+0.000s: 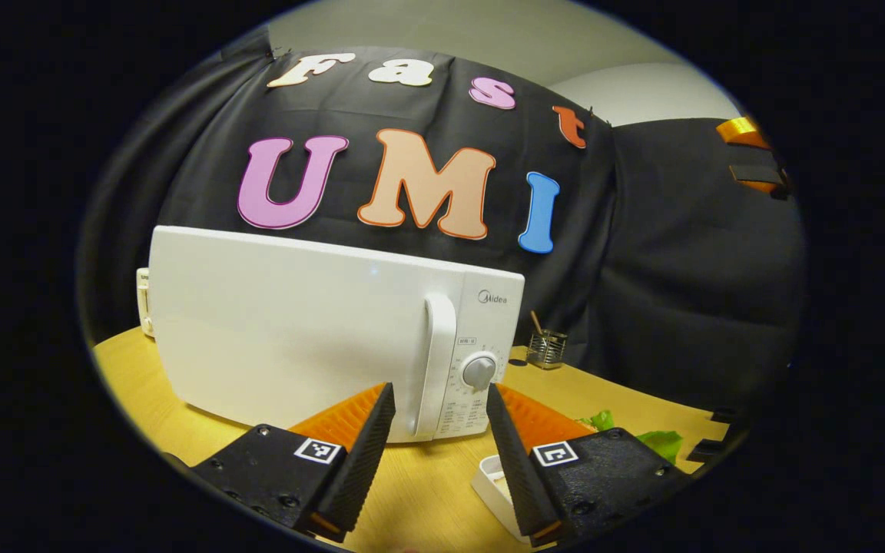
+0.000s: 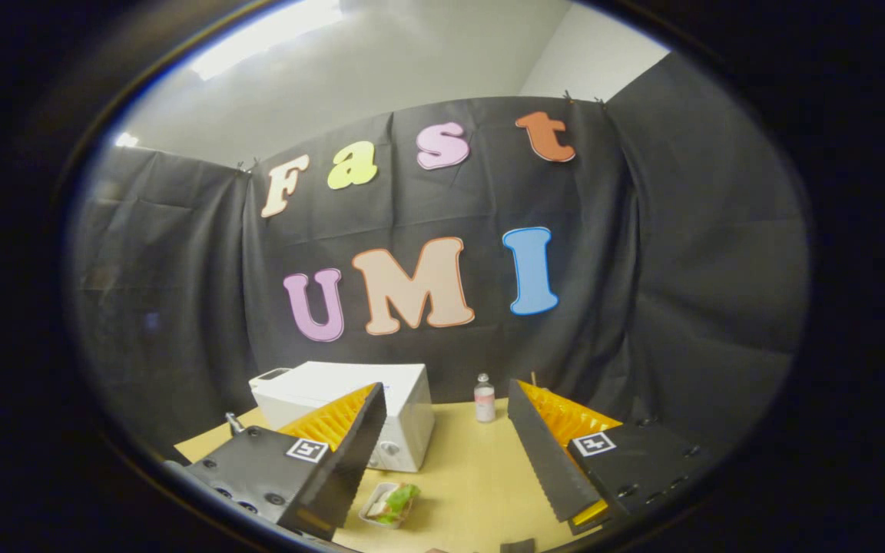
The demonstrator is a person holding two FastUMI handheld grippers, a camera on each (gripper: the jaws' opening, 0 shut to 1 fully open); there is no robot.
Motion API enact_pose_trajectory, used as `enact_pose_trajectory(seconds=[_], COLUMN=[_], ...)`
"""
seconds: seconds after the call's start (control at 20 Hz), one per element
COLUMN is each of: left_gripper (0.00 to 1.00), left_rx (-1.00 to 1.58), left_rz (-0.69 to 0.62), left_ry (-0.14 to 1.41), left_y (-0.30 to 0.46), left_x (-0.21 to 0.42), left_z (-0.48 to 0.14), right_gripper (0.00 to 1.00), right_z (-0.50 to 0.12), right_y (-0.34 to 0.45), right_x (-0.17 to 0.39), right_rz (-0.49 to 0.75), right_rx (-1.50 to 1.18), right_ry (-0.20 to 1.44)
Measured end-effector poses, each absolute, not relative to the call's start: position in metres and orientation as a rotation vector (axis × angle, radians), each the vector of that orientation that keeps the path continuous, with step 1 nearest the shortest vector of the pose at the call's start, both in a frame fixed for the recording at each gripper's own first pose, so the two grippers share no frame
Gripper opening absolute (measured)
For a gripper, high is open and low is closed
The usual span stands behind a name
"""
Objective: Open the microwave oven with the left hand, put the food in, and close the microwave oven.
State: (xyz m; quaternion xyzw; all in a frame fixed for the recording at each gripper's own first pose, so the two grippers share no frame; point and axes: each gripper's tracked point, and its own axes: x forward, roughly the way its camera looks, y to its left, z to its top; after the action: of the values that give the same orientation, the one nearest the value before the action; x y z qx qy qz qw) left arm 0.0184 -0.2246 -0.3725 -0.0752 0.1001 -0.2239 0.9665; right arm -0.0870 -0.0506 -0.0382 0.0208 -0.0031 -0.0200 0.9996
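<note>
The white microwave (image 1: 296, 338) stands on the yellow table with its door shut. Its upright handle (image 1: 436, 361) and grey dial (image 1: 479, 372) sit at its right side. My left gripper (image 1: 440, 403) is open a short way in front of the handle, which lies between the fingers in the picture without touching them. A white food tray (image 1: 495, 480) with green leaves (image 1: 661, 442) lies just right of it. In the right gripper view the microwave (image 2: 404, 399) is farther off, and the food tray (image 2: 390, 503) with greens rests on the table below my open, empty right gripper (image 2: 446, 426).
A small metal holder (image 1: 546, 347) with a stick stands behind the microwave's right end. A little bottle with a pink label (image 2: 484, 399) stands at the back of the table (image 2: 473, 476). Black cloth walls close the booth behind and at the right.
</note>
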Motion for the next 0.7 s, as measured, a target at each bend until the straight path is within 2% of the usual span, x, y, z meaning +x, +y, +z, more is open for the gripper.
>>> enact_pose_trajectory(seconds=[0.05, 0.1, 0.25, 0.4, 0.45, 0.5, 0.55, 0.6, 0.65, 0.7], left_gripper=[0.74, 0.73, 0.63, 0.61, 0.56, 0.44, 0.42, 0.37, 0.35, 0.33], left_rx=[-0.145, -0.136, -0.092, -0.039, -0.021, -0.012, -0.016, -0.025, -0.026, -0.031], left_rz=[-0.454, -0.451, -0.43, -0.406, -0.381, -0.371, -0.368, -0.373, -0.363, -0.358], left_ry=[0.225, 0.236, 0.245, 0.246, 0.247, 0.254, 0.26, 0.265, 0.267, 0.265], left_y=[-0.229, -0.232, -0.238, -0.243, -0.238, -0.237, -0.237, -0.24, -0.24, -0.239], left_x=[0.023, 0.027, 0.044, 0.058, 0.062, 0.068, 0.073, 0.074, 0.074, 0.073], left_z=[-0.38, -0.386, -0.395, -0.406, -0.409, -0.409, -0.41, -0.414, -0.415, -0.416], right_gripper=[0.91, 0.99, 0.99, 0.99, 0.99, 0.99, 0.99, 0.91, 0.99, 0.99], right_z=[-0.038, -0.04, -0.039, -0.045, -0.047, -0.05, -0.051, -0.053, -0.055, -0.056], right_y=[-0.055, -0.055, -0.057, -0.058, -0.06, -0.062, -0.063, -0.062, -0.061, -0.061], right_x=[-0.086, -0.085, -0.084, -0.083, -0.083, -0.083, -0.082, -0.082, -0.082, -0.081], right_rz=[-0.054, -0.068, -0.073, -0.068, -0.069, -0.068, -0.067, -0.063, -0.057, -0.053], right_rx=[0.036, 0.033, 0.043, 0.04, 0.031, 0.024, 0.022, 0.024, 0.028, 0.035], right_ry=[-0.01, -0.011, -0.015, 0.006, 0.015, 0.023, 0.029, 0.035, 0.041, 0.046])
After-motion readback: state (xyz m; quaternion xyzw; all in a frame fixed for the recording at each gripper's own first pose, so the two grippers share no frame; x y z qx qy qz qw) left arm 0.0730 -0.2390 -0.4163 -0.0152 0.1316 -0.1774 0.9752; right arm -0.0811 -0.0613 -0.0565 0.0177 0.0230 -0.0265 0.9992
